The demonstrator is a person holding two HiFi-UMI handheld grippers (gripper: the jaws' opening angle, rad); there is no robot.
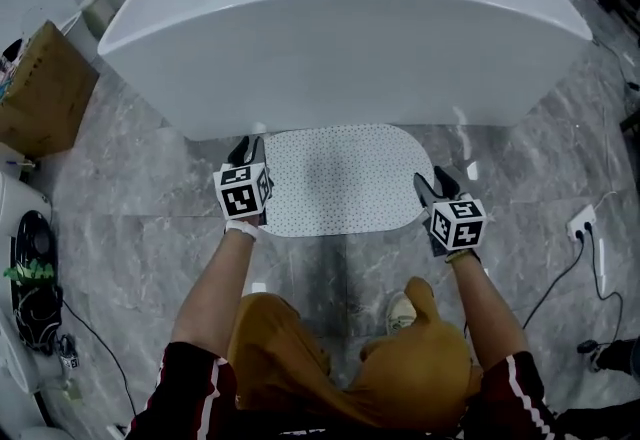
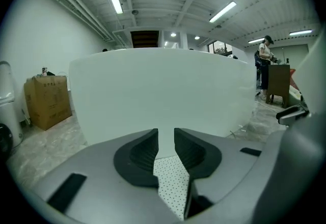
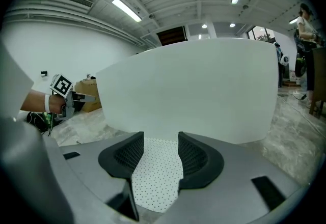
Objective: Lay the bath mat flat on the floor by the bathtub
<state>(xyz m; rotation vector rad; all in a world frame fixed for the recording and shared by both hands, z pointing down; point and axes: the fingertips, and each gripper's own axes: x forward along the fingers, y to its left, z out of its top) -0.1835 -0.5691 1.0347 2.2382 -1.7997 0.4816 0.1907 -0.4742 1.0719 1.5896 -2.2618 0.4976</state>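
A white dotted bath mat (image 1: 340, 178) lies flat on the grey marble floor, its far edge against the white bathtub (image 1: 340, 28). My left gripper (image 1: 245, 150) is at the mat's left edge with its jaws a narrow gap apart and nothing pinched between them. In the left gripper view the gripper (image 2: 166, 139) shows the mat (image 2: 170, 182) below and the bathtub (image 2: 163, 90) ahead. My right gripper (image 1: 435, 186) stands open at the mat's right edge. Its own view shows the gripper (image 3: 161, 141) wide apart over the mat (image 3: 155, 177).
A cardboard box (image 1: 40, 93) stands at the left beside the tub. A white and black appliance (image 1: 22, 268) sits at the far left. A power strip with cable (image 1: 582, 221) lies on the floor at the right. A person (image 2: 265, 60) stands far off.
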